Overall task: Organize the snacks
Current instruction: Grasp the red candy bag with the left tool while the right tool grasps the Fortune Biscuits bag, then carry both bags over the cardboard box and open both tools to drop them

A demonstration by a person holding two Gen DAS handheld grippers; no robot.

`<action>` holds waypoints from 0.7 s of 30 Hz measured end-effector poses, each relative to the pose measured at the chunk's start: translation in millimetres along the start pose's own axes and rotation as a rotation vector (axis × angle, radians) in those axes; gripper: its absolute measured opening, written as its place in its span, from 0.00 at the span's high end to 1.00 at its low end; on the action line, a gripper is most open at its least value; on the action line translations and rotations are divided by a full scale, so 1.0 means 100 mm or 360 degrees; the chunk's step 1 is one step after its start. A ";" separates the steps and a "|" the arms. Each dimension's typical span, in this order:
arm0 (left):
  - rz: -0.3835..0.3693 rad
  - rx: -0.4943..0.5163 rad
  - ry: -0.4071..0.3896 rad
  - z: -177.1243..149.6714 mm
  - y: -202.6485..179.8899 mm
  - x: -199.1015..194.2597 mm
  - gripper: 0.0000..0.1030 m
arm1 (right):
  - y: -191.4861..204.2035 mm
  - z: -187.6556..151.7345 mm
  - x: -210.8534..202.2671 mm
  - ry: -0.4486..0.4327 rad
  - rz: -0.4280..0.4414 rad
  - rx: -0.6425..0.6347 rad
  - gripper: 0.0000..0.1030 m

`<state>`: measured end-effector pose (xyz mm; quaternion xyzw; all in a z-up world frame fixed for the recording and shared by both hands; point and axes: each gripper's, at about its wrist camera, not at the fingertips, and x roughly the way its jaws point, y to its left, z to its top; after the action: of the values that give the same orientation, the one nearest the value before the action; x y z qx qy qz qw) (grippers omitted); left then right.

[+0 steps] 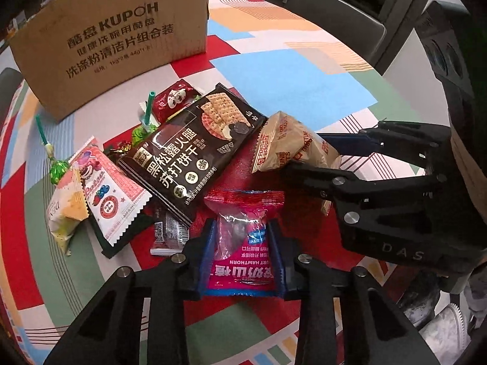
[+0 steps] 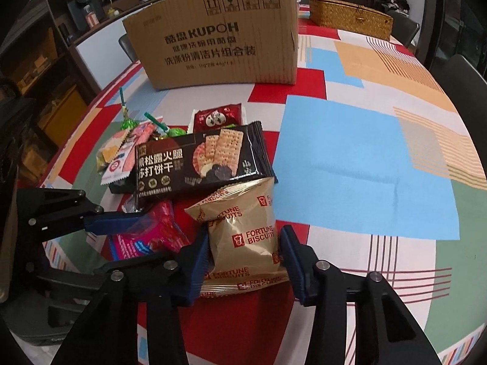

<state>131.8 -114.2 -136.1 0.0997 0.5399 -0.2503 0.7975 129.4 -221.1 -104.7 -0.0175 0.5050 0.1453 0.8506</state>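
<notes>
A heap of snacks lies on the patchwork tablecloth [image 2: 350, 158]. My left gripper [image 1: 242, 225] points steeply down, its blue pads pressing both sides of a pink hawthorn packet [image 1: 240, 203] that rests on the cloth. To its right, my right gripper [image 2: 243, 231] is shut on a gold fortune biscuits packet [image 2: 240, 206], which also lies on the table. In the left wrist view, the right gripper [image 1: 322, 158] reaches in from the right around that gold packet [image 1: 289, 143]. In the right wrist view, the left gripper [image 2: 143, 237] shows at the left on the pink packet [image 2: 158, 234].
A black cracker pack [image 1: 188, 152] lies just behind both packets. Left of it are a pink-and-white packet [image 1: 106, 194], green lollipops [image 1: 57, 173] and a dark red packet [image 1: 173, 99]. A cardboard box [image 2: 219, 39] stands behind the heap, a woven basket [image 2: 350, 15] farther back. Chairs [image 1: 334, 21] line the table's far side.
</notes>
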 end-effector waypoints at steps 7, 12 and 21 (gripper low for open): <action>-0.0030 -0.0020 -0.0053 -0.04 0.00 -0.10 0.70 | 0.00 -0.04 -0.07 -0.0017 -0.0048 0.0030 0.60; -0.0010 -0.0021 -0.0154 -0.09 0.00 -0.33 0.70 | 0.02 -0.07 -0.18 -0.0042 -0.0059 0.0077 0.60; 0.0047 -0.0078 -0.0343 -0.12 0.13 -0.75 0.70 | 0.18 -0.03 -0.48 -0.0170 -0.0074 0.0132 0.60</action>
<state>106.5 -76.1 -74.3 0.0606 0.4555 -0.2345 0.8566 100.3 -216.0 -62.8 0.0140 0.4639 0.1052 0.8795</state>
